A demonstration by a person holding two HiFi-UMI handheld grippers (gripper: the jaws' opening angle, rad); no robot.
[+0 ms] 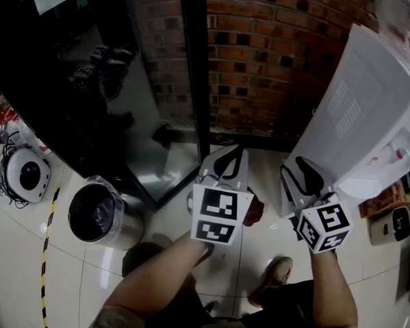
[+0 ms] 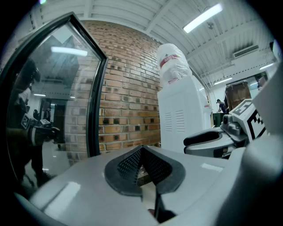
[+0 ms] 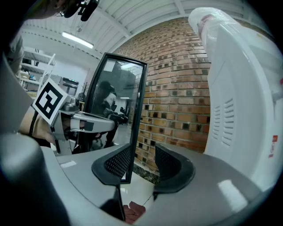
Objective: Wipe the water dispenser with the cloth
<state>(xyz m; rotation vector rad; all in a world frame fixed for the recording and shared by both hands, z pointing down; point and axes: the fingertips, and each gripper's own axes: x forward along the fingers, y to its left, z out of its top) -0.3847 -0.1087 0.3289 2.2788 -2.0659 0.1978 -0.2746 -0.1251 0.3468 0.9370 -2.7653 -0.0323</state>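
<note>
1. The water dispenser (image 1: 371, 127) is standing on the floor against the brick wall (image 1: 279, 54), at the person's right. Its white side panel is facing both tools, so it is probably within reach for wiping, though nothing is touching it.
2. The right hand-held gripper (image 3: 143, 161) is hovering near that panel. Its jaws are standing apart and gripping nothing, with only the wall and a black-framed glass panel (image 3: 117, 114) showing through the gap.
3. The left hand-held gripper (image 2: 142, 152) is pointing towards the wall. Its tips are meeting, so it is closed, and no cloth is showing between them.
4. A dark red thing (image 1: 255, 210) is showing just beside the left tool. It is possibly the cloth, but I cannot tell whether it is being held or is lying on the floor.
</note>
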